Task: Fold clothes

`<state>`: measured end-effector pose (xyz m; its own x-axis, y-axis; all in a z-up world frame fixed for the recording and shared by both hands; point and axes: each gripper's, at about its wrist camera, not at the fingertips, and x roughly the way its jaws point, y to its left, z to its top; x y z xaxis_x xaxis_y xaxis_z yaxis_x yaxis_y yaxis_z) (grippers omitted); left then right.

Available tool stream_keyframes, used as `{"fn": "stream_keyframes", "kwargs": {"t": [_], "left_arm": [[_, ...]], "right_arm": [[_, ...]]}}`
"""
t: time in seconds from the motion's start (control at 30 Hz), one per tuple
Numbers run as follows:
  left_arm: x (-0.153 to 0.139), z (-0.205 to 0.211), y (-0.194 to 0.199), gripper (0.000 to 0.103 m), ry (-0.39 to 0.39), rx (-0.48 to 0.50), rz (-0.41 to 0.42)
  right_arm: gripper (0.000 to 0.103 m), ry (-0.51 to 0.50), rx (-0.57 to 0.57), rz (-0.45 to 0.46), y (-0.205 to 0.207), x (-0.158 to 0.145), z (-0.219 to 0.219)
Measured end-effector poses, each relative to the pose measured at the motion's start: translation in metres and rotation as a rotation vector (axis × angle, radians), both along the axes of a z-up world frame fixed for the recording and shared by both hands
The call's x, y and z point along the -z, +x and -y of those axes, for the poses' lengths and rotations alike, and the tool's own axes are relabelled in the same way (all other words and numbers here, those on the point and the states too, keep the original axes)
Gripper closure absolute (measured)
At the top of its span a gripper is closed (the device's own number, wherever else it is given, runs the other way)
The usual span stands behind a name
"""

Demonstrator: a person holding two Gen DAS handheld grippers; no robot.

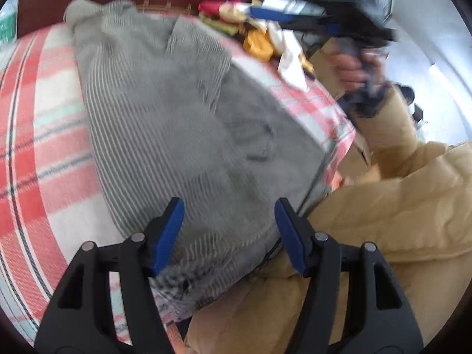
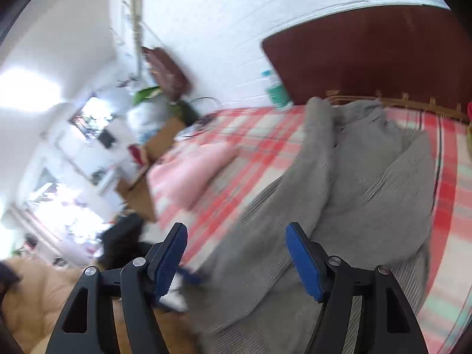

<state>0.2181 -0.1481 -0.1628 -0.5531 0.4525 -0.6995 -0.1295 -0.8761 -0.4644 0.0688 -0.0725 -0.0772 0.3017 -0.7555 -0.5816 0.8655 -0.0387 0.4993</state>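
Plaid bed [image 1: 44,153] holds grey garment [image 1: 177,124], long axis near-to-far; left gripper [image 1: 230,233] released, low over its near hem, nearer than right gripper [image 2: 236,253], released, raised off right.

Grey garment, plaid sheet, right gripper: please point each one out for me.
grey garment [image 1: 177,118], left wrist view, middle of the ribbed cloth.
plaid sheet [image 1: 38,135], left wrist view, bare part beside the garment.
right gripper [image 2: 236,256], right wrist view, midway between fingertips.
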Motion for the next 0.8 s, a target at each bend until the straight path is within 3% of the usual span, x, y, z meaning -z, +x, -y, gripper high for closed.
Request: {"fn": "stream_keyframes", "kwargs": {"t": [0.1, 0.23, 0.27, 0.43, 0.47, 0.5, 0.53, 0.67, 0.8], "left_arm": [[0.006, 0.009, -0.013, 0.032, 0.023, -0.04, 0.01], [0.04, 0.008, -0.028, 0.032, 0.007, -0.052, 0.111], [0.044, 0.009, -0.026, 0.032, 0.018, -0.056, 0.102], [0.047, 0.024, -0.017, 0.032, 0.11, -0.076, 0.095], [0.047, 0.024, -0.016, 0.032, 0.113, -0.073, 0.097], [0.048, 0.025, -0.015, 0.032, 0.116, -0.069, 0.099], [0.048, 0.025, -0.016, 0.032, 0.118, -0.065, 0.1], [0.049, 0.03, -0.01, 0.032, 0.155, -0.064, 0.104], [0.047, 0.031, -0.009, 0.032, 0.161, -0.062, 0.115]], "right_arm": [[0.03, 0.055, 0.04, -0.017, -0.029, 0.01, 0.07], [0.028, 0.145, 0.118, -0.038, -0.063, 0.046, 0.157], [0.028, 0.164, 0.138, -0.036, -0.071, 0.056, 0.175], [0.029, 0.255, 0.199, 0.112, -0.104, 0.108, 0.225], [0.042, 0.266, 0.189, 0.144, -0.107, 0.118, 0.229], [0.079, 0.275, 0.182, 0.14, -0.107, 0.124, 0.231], [0.096, 0.283, 0.182, 0.141, -0.109, 0.128, 0.229], [0.096, 0.215, 0.291, 0.326, -0.135, 0.146, 0.193], [0.09, 0.298, 0.315, 0.409, -0.14, 0.176, 0.171]]}}
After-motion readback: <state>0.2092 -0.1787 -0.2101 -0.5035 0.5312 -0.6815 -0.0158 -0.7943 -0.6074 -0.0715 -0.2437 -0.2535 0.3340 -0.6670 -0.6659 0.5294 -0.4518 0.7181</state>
